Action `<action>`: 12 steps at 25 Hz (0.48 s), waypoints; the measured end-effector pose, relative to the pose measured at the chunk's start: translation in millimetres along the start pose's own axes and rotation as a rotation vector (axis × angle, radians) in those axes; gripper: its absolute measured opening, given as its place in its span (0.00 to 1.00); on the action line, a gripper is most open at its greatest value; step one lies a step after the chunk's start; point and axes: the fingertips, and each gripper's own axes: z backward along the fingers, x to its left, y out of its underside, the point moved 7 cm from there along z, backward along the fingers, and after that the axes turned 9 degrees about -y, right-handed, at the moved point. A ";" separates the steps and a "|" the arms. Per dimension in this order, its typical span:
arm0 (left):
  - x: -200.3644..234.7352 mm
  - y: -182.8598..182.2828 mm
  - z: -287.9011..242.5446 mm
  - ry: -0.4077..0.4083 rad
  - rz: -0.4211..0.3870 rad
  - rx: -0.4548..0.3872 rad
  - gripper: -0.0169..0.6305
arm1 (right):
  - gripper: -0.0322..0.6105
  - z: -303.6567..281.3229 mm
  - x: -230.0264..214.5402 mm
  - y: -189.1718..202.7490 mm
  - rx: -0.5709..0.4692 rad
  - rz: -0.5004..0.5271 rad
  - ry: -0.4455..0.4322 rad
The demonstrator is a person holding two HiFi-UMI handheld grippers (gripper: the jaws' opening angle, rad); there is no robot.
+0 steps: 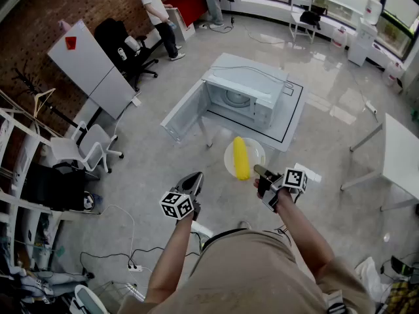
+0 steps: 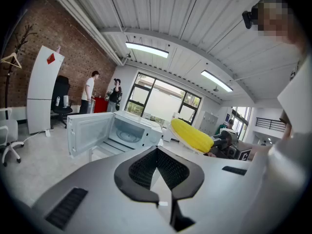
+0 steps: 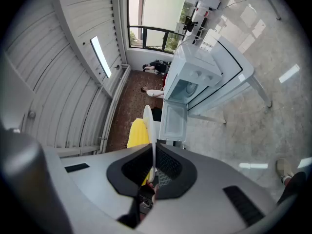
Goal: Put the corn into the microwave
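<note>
The right gripper [image 1: 259, 171] is clamped tight on the rim of a white plate [image 1: 254, 148], gripping it at about the plate's 4 o'clock edge in the head view. In the right gripper view the plate [image 3: 147, 123] shows edge-on, a thin white line running up from between the closed jaws of the gripper [image 3: 152, 168]. The left gripper [image 1: 194, 180] has its jaws narrowed right down, the black pads meeting with nothing between them, as the left gripper view shows [image 2: 158, 199]. It hangs at about 8 o'clock from the plate, near it but not touching.

The corn [image 1: 241, 157] lies on the plate, a yellow cob with its length running from 12 to 6 o'clock in the head view. From the left gripper it appears as a yellow cob [image 2: 191, 134] at 1 o'clock, with the right gripper just behind it. In the right gripper view the corn [image 3: 138, 132] sits at 9 o'clock of the plate's edge.

The plate is held in the air at 6 o'clock from the microwave [image 1: 245, 95], short of its opening. The microwave stands on a pale table [image 1: 292, 120], its door [image 1: 184, 112] swung wide toward 8 o'clock and the round tray inside in view. Both gripper views also face the open microwave [image 2: 124, 130] [image 3: 192, 89].

Two people [image 1: 157, 18] stand at 11 o'clock, well apart from the table, near a red cabinet [image 1: 186, 4].
</note>
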 end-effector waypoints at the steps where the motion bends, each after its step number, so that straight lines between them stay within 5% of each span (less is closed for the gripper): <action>1: 0.0 -3.5 0.3 -0.001 -0.002 -0.003 0.03 | 0.07 -1.5 2.2 -1.1 0.001 0.001 -0.003; 12: -5.1 -10.9 -0.5 -0.004 0.021 -0.014 0.03 | 0.07 -0.6 9.2 -5.8 0.037 0.010 -0.008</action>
